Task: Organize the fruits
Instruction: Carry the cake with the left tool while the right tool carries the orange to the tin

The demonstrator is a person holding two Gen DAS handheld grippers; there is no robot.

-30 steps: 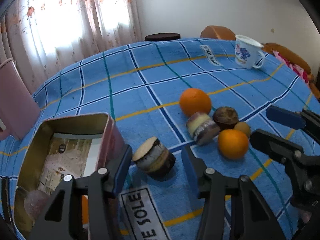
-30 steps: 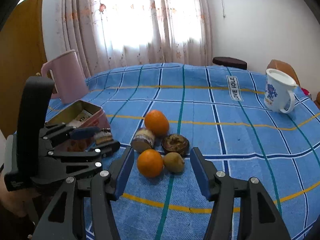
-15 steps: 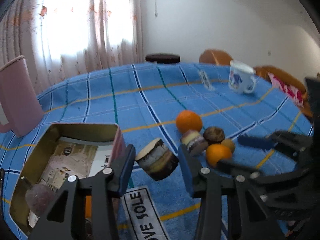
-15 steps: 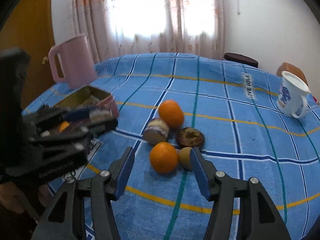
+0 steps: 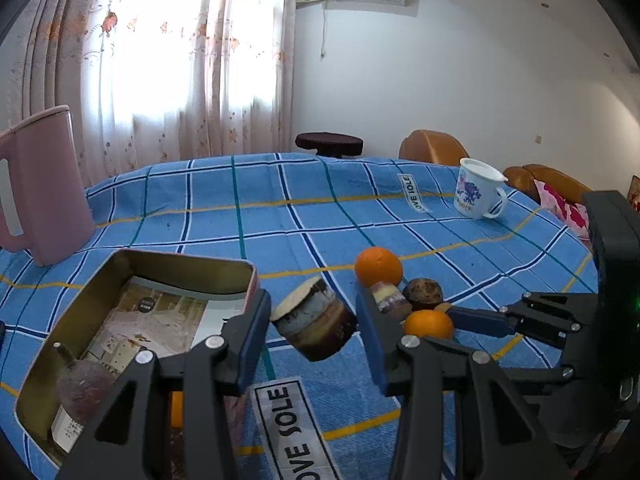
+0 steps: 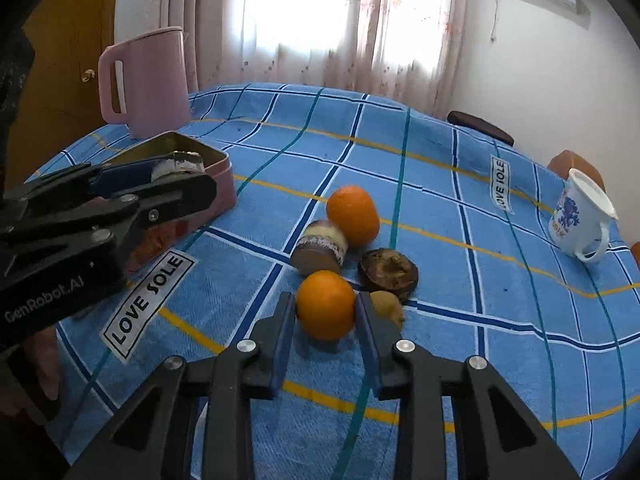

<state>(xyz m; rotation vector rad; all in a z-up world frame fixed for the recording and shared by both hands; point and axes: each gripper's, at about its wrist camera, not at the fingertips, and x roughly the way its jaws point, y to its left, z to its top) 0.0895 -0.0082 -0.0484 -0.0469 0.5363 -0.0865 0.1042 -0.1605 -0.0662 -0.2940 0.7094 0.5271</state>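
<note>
**Fruits: one piece lifted, one bracketed**

Fruits lie clustered at centre frame of the right wrist view on the blue checked tablecloth point(image 6: 440, 208): a large orange point(image 6: 353, 215) uppermost, a cut, layered brown-and-cream cylindrical piece point(image 6: 320, 247) touching it at lower left, a dark brown shrivelled round fruit point(image 6: 389, 270) to the right, a small brownish-green fruit point(image 6: 387, 306) below that, and a smaller round orange point(image 6: 325, 310) at lower centre.

The right gripper point(image 6: 325, 322) has its jaws spread on either side of the smaller orange, close to its sides; contact cannot be confirmed.

The left gripper point(image 5: 312, 330) is pinching a second layered brown-and-cream cylindrical piece point(image 5: 313, 323), tilted and clear of the cloth, at centre of the left wrist view.

The open rectangular gold-lined tin point(image 5: 192, 258) sits at lower left of that view, just beside the held piece. It contains a printed card, a dull reddish round fruit point(image 5: 82, 390) and a partly hidden orange item.

A pink plastic jug point(image 5: 42, 184) stands at left edge; a white mug with blue print point(image 5: 476, 194) at upper right.
</note>
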